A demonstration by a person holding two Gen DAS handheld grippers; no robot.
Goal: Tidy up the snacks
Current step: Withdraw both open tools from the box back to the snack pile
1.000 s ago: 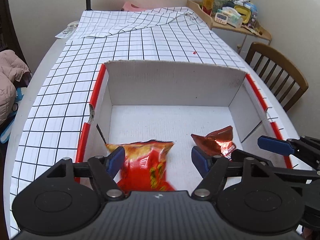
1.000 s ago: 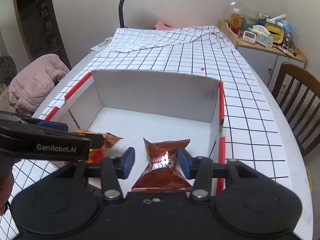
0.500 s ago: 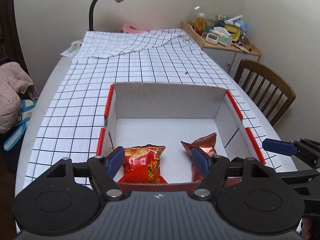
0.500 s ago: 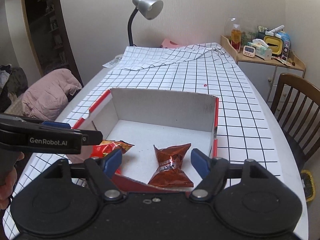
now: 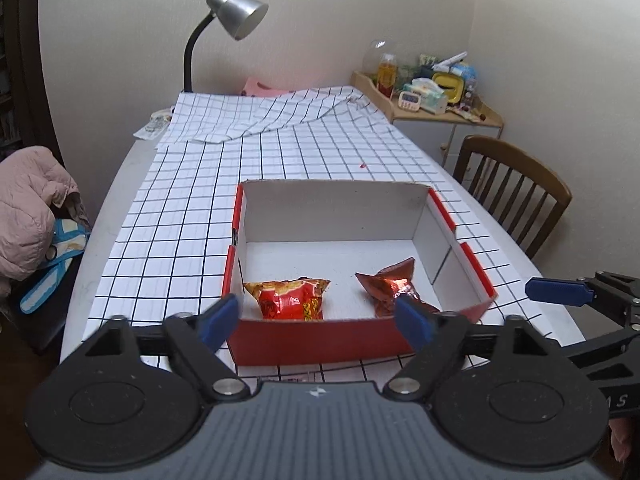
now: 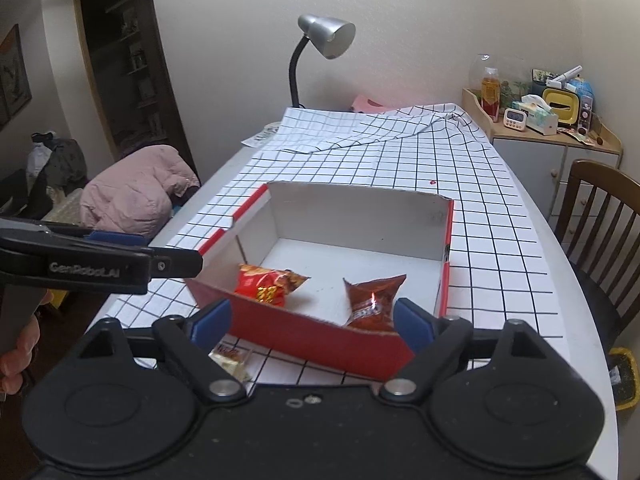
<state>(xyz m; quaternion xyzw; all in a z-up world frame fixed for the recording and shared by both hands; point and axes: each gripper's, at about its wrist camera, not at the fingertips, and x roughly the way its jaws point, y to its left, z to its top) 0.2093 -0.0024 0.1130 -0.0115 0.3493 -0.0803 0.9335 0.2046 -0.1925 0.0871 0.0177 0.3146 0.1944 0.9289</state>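
My left tool (image 5: 316,318) hangs just this side of the box's (image 5: 320,340) near red wall; its jaws have just been opening, they stand wide and nothing is between them. The red-and-yellow snack bag (image 5: 290,298) lies flat on the box floor at the near left, touching nothing but the floor, so I judge that drop as done. Right of it, with a bare strip of floor between them, the dark red foil bag (image 5: 394,286) rests near the right wall, slightly crumpled. My right tool (image 6: 312,320) is likewise short of the box, its jaws also just opened wide and empty. On the bench (image 6: 500,240) outside the near wall, at the near left in the right wrist view, a small pale wrapped snack (image 6: 230,358) lies loose, and I take it as the next one to fetch. To do that well I should clear the near wall without clipping it, come down over the packet with jaws straddling its short side, and pinch lightly, since the wrapper looks thin and slippery.
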